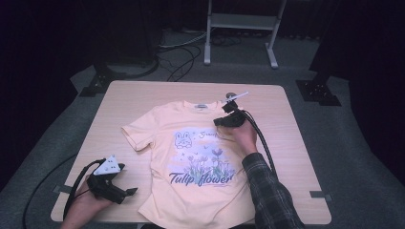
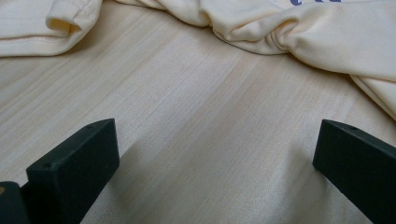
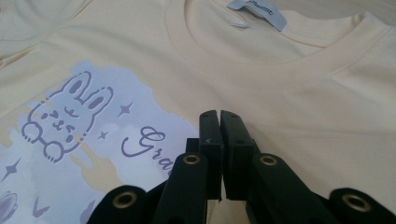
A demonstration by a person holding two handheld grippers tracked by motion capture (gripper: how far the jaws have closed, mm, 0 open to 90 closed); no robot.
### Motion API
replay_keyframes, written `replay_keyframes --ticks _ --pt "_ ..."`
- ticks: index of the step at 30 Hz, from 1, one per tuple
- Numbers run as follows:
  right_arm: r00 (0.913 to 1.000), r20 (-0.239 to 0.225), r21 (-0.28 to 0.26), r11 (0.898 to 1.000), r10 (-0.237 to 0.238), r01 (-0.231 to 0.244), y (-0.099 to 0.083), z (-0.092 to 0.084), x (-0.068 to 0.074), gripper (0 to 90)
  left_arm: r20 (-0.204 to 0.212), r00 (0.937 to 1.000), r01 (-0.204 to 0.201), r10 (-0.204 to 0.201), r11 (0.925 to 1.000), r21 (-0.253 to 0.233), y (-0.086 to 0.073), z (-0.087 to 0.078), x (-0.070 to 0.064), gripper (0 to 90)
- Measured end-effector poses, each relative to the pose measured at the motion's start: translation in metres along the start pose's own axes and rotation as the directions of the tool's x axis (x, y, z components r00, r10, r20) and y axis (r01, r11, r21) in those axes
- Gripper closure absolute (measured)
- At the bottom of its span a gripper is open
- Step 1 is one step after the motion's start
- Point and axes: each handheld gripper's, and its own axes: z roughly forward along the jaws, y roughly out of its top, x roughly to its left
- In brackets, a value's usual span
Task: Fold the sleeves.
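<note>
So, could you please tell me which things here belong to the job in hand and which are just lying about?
Part of the job:
- yellow T-shirt
- right gripper, jaws shut, over the shirt's chest
- left gripper, jaws open, on the table

Just lying about:
- metal stand
- floor cables

The T-shirt lies on the middle of the table, collar toward the far edge. My right gripper is over its chest; my left gripper rests near the front-left corner.
</note>
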Motion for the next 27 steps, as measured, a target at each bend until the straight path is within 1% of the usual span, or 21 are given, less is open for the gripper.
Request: replay_keyframes --ticks 3,7,10,12,13,15,17,18,22,26,27 --pt "1.0 -0.002 0.004 1.0 -0.006 0.006 -0.001 0.003 0.0 88.0 0.0 1.0 0.0 0.0 1.0 0.0 0.0 0.0 0.0 0.0" --pt "1.0 -0.001 0.002 1.0 -0.002 0.002 -0.001 0.003 0.001 87.6 0.0 1.0 0.0 0.0 1.0 0.0 0.0 0.0 0.0 0.0" --pt "0.9999 -0.009 -0.01 1.0 0.005 -0.005 0.0 0.001 0.002 84.0 0.0 1.0 0.0 0.0 1.0 0.0 0.0 0.0 0.0 0.0" --pt "0.9999 -0.013 -0.016 1.0 0.004 -0.004 0.001 0.0 0.003 79.1 0.0 1.0 0.0 0.0 1.0 0.0 0.0 0.0 0.0 0.0" --pt "0.9998 -0.021 -0.022 1.0 -0.001 0.0 0.001 0.0 0.003 78.5 0.0 1.0 0.0 0.0 1.0 0.0 0.0 0.0 0.0 0.0" --pt "0.9998 -0.02 -0.026 1.0 0.003 -0.004 0.001 -0.001 0.004 73.8 0.0 1.0 0.0 0.0 1.0 0.0 0.0 0.0 0.0 0.0" --pt "0.9995 -0.031 -0.033 0.999 0.003 -0.004 0.002 -0.002 0.005 71.2 0.0 1.0 0.0 0.0 1.0 0.0 0.0 0.0 0.0 0.0" --pt "0.9996 -0.027 -0.036 0.999 0.002 -0.003 0.002 -0.003 0.005 68.9 0.0 1.0 0.0 0.0 1.0 0.0 0.0 0.0 0.0 0.0" --pt "0.999 -0.037 -0.047 0.999 0.026 -0.027 0.002 -0.006 0.004 61.5 0.0 1.0 0.0 0.0 1.0 0.0 0.0 0.0 0.0 0.0" --pt "0.9974 -0.057 -0.073 0.996 0.043 -0.048 0.003 -0.01 0.002 50.3 0.0 1.0 0.0 0.0 1.0 0.0 0.0 0.0 0.0 0.0" --pt "0.9976 -0.048 -0.079 0.995 0.051 -0.055 0.003 -0.011 0.002 45.1 0.0 1.0 0.0 0.0 1.0 0.0 0.0 0.0 0.0 0.0"
